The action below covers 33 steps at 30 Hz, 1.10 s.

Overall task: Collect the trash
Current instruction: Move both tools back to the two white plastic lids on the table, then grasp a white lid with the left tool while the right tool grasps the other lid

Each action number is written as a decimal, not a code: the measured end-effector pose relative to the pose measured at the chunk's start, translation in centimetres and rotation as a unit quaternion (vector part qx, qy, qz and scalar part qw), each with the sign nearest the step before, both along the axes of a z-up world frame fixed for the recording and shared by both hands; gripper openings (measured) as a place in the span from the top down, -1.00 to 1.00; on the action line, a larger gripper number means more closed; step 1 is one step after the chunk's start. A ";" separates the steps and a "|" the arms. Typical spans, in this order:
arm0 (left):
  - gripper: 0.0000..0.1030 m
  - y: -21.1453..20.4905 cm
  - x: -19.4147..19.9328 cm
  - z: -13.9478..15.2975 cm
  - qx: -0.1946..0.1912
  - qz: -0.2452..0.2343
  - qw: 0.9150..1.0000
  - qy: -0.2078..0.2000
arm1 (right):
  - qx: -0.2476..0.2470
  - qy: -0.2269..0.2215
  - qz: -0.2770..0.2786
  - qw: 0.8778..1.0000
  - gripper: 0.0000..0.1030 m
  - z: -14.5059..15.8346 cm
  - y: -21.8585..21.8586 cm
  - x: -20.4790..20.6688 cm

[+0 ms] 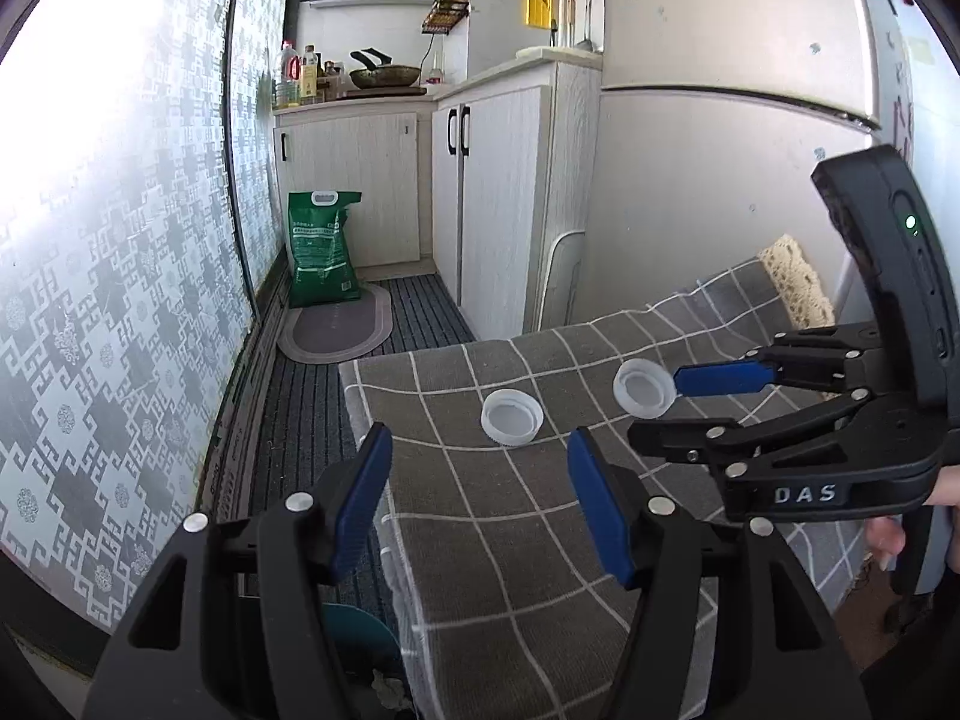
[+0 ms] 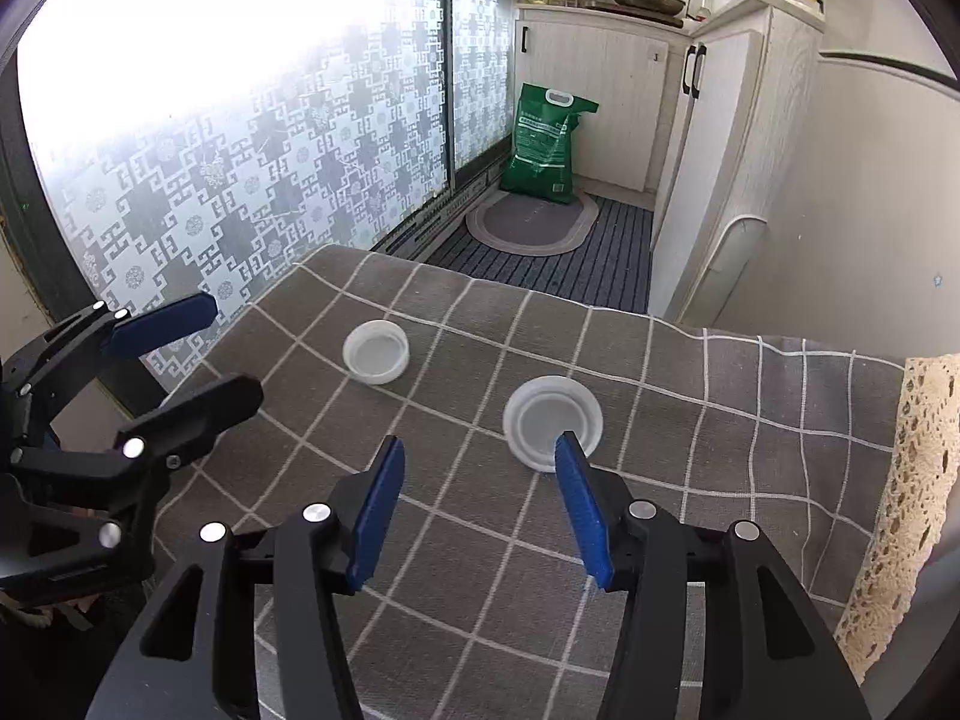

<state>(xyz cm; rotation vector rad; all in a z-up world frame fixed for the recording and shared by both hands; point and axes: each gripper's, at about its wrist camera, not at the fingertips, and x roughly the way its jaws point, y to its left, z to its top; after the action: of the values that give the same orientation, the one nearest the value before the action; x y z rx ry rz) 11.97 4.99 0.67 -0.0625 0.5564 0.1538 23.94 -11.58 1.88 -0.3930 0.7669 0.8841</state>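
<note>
A table (image 2: 690, 396) with a grey checked cloth carries two white lids. The left gripper (image 1: 477, 495) has its jaws wide open and holds nothing. The right gripper (image 2: 477, 510) is also wide open, one fingertip touching the near lid (image 2: 552, 420). The far lid (image 2: 376, 352) lies apart.

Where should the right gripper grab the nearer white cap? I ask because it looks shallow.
Take the nearer cap by its rim, from above, one finger inside and one outside. It lies open side up on the tablecloth, and the right gripper is open beside it.
</note>
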 end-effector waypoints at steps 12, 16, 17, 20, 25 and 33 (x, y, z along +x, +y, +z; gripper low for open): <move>0.09 0.0 4.3 -1.1 -0.009 -0.031 0.996 0.079 | -0.041 0.020 -0.007 0.999 -0.03 -1.4 1.3 3.5; 0.09 0.0 4.8 -0.8 -0.020 -0.033 0.995 0.095 | -0.058 0.011 -0.007 0.998 -0.03 -1.3 2.1 3.5; 0.13 -0.1 4.9 -0.9 -0.022 -0.033 0.994 0.102 | -0.063 0.008 -0.007 0.998 0.02 -1.3 2.2 3.4; 0.19 -0.5 5.4 -1.0 -0.015 -0.034 0.993 0.111 | -0.069 0.005 0.002 0.998 0.23 -1.2 2.6 3.1; 0.26 -0.9 5.9 -0.9 -0.005 -0.029 0.993 0.116 | -0.049 0.007 0.005 0.999 0.23 -0.6 1.4 2.8; 0.19 -1.4 6.8 -0.4 0.008 -0.033 0.991 0.128 | -0.013 0.014 -0.007 1.000 0.23 0.8 -1.9 3.1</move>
<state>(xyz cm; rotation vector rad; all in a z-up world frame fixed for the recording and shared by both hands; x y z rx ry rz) 18.77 3.55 0.29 -0.0088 0.8118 0.1027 27.02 -13.50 2.66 -0.3991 0.8079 0.8694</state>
